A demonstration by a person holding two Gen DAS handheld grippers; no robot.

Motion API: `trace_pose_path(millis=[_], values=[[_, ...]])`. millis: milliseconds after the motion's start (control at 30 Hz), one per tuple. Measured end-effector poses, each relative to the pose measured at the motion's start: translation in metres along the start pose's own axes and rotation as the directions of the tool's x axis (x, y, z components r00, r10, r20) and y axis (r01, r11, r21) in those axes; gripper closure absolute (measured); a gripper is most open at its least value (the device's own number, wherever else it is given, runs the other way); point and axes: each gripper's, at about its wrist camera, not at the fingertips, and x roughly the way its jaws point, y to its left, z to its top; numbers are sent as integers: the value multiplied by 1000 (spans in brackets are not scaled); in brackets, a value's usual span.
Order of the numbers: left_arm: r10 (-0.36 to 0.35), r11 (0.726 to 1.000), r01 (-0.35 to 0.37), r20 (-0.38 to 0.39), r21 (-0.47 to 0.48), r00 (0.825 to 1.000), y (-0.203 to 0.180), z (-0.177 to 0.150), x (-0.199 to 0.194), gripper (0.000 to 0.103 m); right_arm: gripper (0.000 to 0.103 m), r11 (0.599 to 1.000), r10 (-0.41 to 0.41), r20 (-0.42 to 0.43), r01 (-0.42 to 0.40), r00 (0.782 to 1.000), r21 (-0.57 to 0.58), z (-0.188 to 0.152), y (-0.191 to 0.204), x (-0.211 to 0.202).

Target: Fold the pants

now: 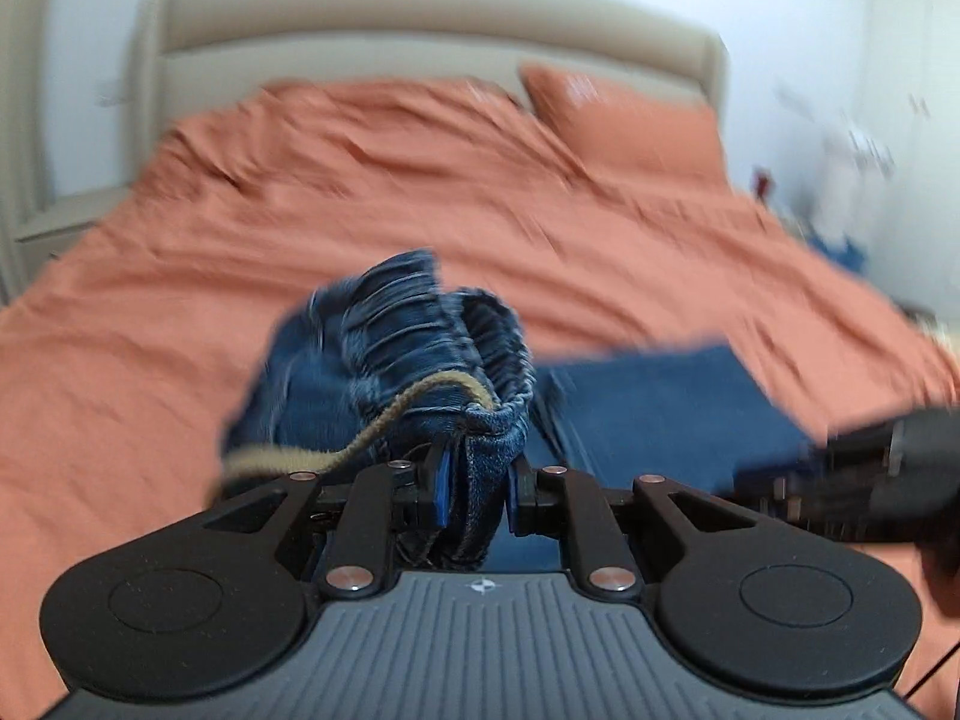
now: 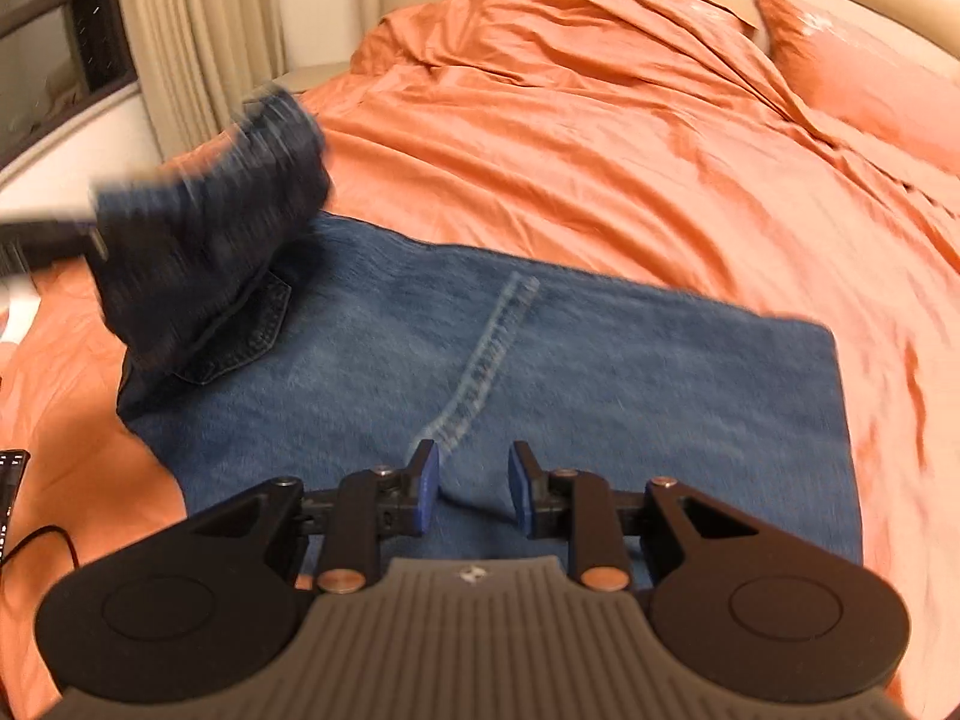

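Note:
Blue denim pants (image 2: 540,372) lie folded on an orange bed. My left gripper (image 1: 474,486) is shut on the gathered elastic waistband (image 1: 420,354) and holds it lifted above the bed; a tan drawstring (image 1: 360,444) hangs from it. In the right wrist view the lifted waistband (image 2: 216,210) is a blurred bunch at the left, with the left gripper (image 2: 48,240) beside it. My right gripper (image 2: 474,483) is open and empty, just above the flat denim near a stitched seam (image 2: 486,360). The right gripper also shows at the right edge of the left wrist view (image 1: 870,480).
The orange bedsheet (image 2: 600,150) is wrinkled. An orange pillow (image 1: 630,120) lies by the beige headboard (image 1: 420,18). Curtains (image 2: 192,30) and a window are at the left. A dark device with a cable (image 2: 12,498) lies at the bed's left edge.

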Motion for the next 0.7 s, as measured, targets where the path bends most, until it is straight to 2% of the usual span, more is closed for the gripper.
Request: trace_pose_path(millis=[67, 167, 233, 267, 300, 367, 400, 433, 500, 567, 700], values=[[-33, 999, 34, -75, 20, 997, -12, -17, 12, 84, 81, 1000, -2, 0, 2, 1000, 26, -12, -6, -4], [-71, 997, 70, -199, -11, 977, -12, -33, 34, 80, 81, 997, 8, -8, -7, 1000, 76, -32, -14, -5], [-109, 994, 99, -228, -55, 968, -7, -34, 38, 77, 81, 994, 27, -15, -26, 1000, 107, -41, -19, -1], [-142, 988, 124, -236, -89, 961, -2, -32, 38, 71, 81, 992, 36, -15, -34, 999, 120, -45, -21, 0], [-185, 979, 158, -242, -127, 953, 3, -30, 38, 63, 81, 991, 47, -12, -45, 999, 129, -47, -22, 1], [-270, 955, 224, -265, -193, 926, 11, -22, 39, 57, 80, 987, 75, 1, -75, 997, 145, -47, -23, 4], [-290, 949, 238, -270, -209, 918, 14, -19, 38, 55, 80, 984, 91, 10, -92, 996, 151, -46, -23, 4], [-289, 950, 239, -273, -202, 918, 17, -14, 36, 55, 80, 981, 110, 22, -112, 994, 157, -43, -23, 5], [-276, 955, 234, -251, -184, 928, 23, -2, 30, 55, 80, 974, 148, 46, -154, 988, 167, -34, -22, 8], [-249, 961, 212, -226, -176, 942, 34, 12, 26, 55, 71, 966, 183, 70, -192, 981, 171, -22, -20, 14], [-114, 989, 93, -194, -112, 974, 56, 35, 27, 55, 64, 947, 239, 96, -254, 966, 196, 5, -16, 39]])
